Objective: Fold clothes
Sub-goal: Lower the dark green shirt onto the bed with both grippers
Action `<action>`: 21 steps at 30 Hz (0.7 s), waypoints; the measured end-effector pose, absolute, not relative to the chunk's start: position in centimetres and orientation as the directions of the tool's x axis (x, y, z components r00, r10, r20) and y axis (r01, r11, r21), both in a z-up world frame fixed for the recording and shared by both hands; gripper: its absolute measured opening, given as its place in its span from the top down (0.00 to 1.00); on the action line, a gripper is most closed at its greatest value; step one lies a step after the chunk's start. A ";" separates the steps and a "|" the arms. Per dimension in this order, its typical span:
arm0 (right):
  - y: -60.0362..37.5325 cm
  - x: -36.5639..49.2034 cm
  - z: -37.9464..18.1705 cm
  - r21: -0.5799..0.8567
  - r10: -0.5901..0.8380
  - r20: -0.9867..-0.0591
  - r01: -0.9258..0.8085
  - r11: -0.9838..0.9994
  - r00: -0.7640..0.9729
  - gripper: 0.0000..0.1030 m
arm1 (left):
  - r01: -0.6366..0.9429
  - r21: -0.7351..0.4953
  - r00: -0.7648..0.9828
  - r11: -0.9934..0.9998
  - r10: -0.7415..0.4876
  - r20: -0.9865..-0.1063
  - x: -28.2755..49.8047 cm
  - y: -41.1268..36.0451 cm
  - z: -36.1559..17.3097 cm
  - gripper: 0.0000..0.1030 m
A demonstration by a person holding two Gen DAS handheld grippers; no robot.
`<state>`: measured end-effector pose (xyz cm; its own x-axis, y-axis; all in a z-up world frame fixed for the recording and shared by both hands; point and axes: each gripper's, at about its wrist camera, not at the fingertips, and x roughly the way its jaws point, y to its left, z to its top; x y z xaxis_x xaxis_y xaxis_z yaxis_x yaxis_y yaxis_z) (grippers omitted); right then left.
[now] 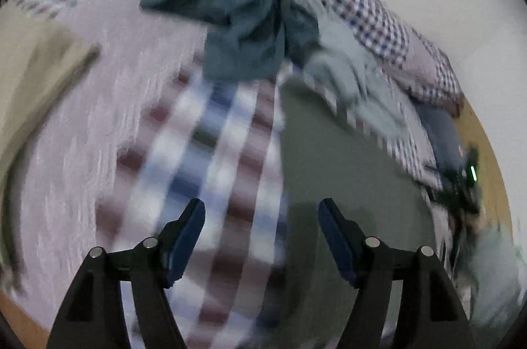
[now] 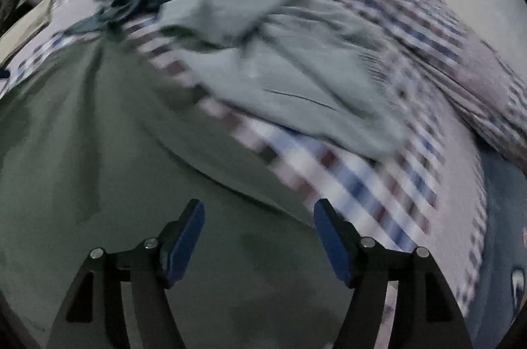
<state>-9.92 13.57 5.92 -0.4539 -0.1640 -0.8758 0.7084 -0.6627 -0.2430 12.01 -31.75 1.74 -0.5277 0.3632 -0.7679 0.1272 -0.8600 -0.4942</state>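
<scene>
Right now my left claw (image 1: 262, 237) gapes wide, holding nothing, above the checked bedcover (image 1: 210, 151) and the edge of a grey-green garment (image 1: 329, 158). My right claw (image 2: 258, 238) is equally wide and empty over that garment (image 2: 115, 151). Beyond lie a pale grey garment (image 2: 280, 78) and a crumpled teal one (image 1: 243, 29); blur hides details.

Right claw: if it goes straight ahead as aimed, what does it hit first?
Likely the dark olive-grey garment spread beneath and ahead of the open right claw. Nothing sits between them. The pale grey garment lies farther on; blur leaves depth uncertain.
</scene>
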 end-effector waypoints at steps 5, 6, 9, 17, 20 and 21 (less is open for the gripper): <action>8.3 -10.0 3.0 -0.267 -0.142 -0.900 0.780 -0.567 -0.412 0.29 | 0.058 -0.511 -0.470 -0.858 0.428 -0.772 15.6 -29.2 0.6 0.32; 7.8 -10.4 3.0 -0.276 -0.135 -0.898 0.776 -0.567 -0.419 0.29 | 0.059 -0.519 -0.466 -0.853 0.436 -0.770 15.6 -29.1 0.4 0.36; 6.8 -12.7 3.5 -0.371 -0.079 -0.853 0.705 -0.605 -0.516 0.30 | 0.062 -0.537 -0.453 -0.841 0.455 -0.766 15.7 -28.8 -0.2 0.55; 10.6 -15.2 10.5 -0.245 -0.051 -0.719 0.321 -0.915 -0.693 0.29 | 0.069 -0.523 -0.454 -0.849 0.440 -0.775 16.3 -28.7 -0.5 0.63; 10.9 -11.9 11.0 -0.193 -0.111 -0.724 0.354 -0.915 -0.681 0.29 | 0.099 -0.554 -0.460 -0.827 0.456 -0.762 16.4 -29.4 -0.8 0.69; 11.4 -9.9 11.1 -0.162 -0.144 -0.725 0.369 -0.915 -0.674 0.28 | 0.113 -0.567 -0.466 -0.816 0.461 -0.755 16.4 -29.7 -0.9 0.69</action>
<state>-9.88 11.40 11.08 -0.6737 -0.1439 -0.7248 0.3694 -0.9151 -0.1617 16.43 -29.74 -0.86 -0.4656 0.4609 -0.7555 0.1130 -0.8157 -0.5673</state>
